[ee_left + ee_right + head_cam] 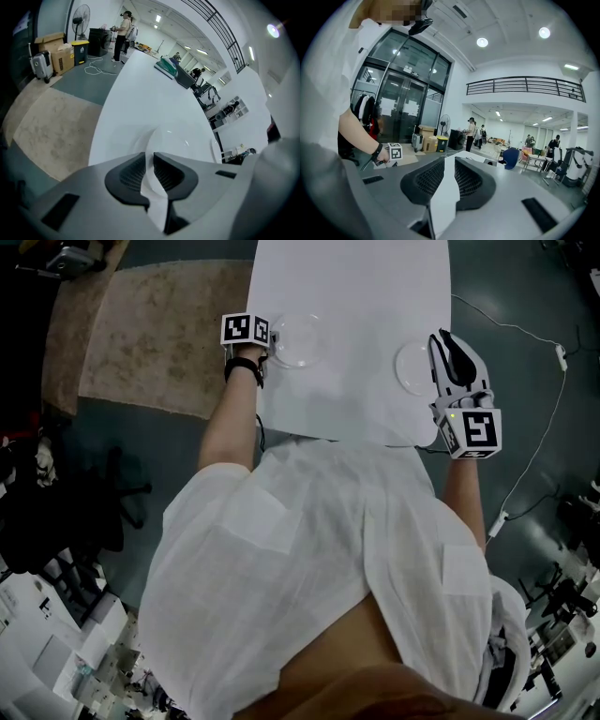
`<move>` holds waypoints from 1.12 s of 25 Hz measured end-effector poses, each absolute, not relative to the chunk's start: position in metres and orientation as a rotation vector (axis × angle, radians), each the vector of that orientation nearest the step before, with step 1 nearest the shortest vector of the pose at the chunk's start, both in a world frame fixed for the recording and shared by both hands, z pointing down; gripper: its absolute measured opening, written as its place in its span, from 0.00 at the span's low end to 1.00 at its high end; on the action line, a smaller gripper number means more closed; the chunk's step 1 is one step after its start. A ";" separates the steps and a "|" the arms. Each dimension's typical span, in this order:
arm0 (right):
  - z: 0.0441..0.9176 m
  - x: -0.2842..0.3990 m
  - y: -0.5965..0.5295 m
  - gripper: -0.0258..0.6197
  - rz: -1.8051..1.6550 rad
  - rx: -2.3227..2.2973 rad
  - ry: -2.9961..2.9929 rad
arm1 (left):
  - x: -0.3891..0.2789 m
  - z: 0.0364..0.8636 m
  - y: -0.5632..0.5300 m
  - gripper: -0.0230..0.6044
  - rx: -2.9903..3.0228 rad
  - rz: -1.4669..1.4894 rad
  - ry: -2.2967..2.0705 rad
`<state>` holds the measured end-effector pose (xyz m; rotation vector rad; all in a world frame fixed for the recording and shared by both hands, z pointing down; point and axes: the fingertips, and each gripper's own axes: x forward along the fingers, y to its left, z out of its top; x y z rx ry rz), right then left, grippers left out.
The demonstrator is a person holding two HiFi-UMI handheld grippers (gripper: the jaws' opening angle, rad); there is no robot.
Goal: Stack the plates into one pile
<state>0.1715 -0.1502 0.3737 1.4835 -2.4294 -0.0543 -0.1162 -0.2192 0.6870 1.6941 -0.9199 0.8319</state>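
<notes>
Two plates lie well apart on a white worktop (356, 287), one gripper at each.

Head view: the left plate (298, 341) lies flat near the worktop's left edge, with the left gripper (268, 341) at its outer rim; the right plate (411, 367) lies flat toward the right edge, with the right gripper (448, 345) just beside it and pointing away from the person; the two are not yet stacked. Left gripper view: the fingers (129, 176) stand a narrow gap apart and the left plate's rim runs into that gap; the pads seem not to press on it, though the gap is too tight to be sure. Right gripper view: its fingers (431, 180) are slightly parted, with only the worktop showing between them; the left gripper shows off to the left, by the worktop's edge.
</notes>
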 end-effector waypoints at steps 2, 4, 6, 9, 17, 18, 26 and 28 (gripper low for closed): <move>0.374 0.171 -0.151 0.17 -0.053 1.480 -2.431 | -0.118 0.687 -0.219 0.13 1.693 0.837 -0.921; 0.374 0.169 -0.152 0.17 -0.049 1.475 -2.434 | -0.122 0.688 -0.220 0.13 1.694 0.859 -0.933; 0.374 0.169 -0.153 0.18 -0.047 1.473 -2.436 | -0.129 0.689 -0.221 0.14 1.704 0.911 -0.958; 0.374 0.169 -0.153 0.18 -0.050 1.471 -2.434 | -0.137 0.688 -0.222 0.14 1.730 0.993 -0.996; 0.374 0.168 -0.153 0.18 -0.036 1.473 -2.442 | -0.119 0.652 -0.236 0.17 1.883 1.037 -1.013; 0.375 0.168 -0.152 0.18 -0.034 1.475 -2.442 | -0.111 0.648 -0.237 0.17 1.901 1.025 -0.996; 0.380 0.185 -0.145 0.19 -0.019 1.532 -2.403 | -0.029 0.636 -0.232 0.17 2.028 1.004 -0.812; 0.382 0.195 -0.142 0.19 -0.014 1.561 -2.386 | -0.005 0.636 -0.228 0.17 2.059 1.028 -0.756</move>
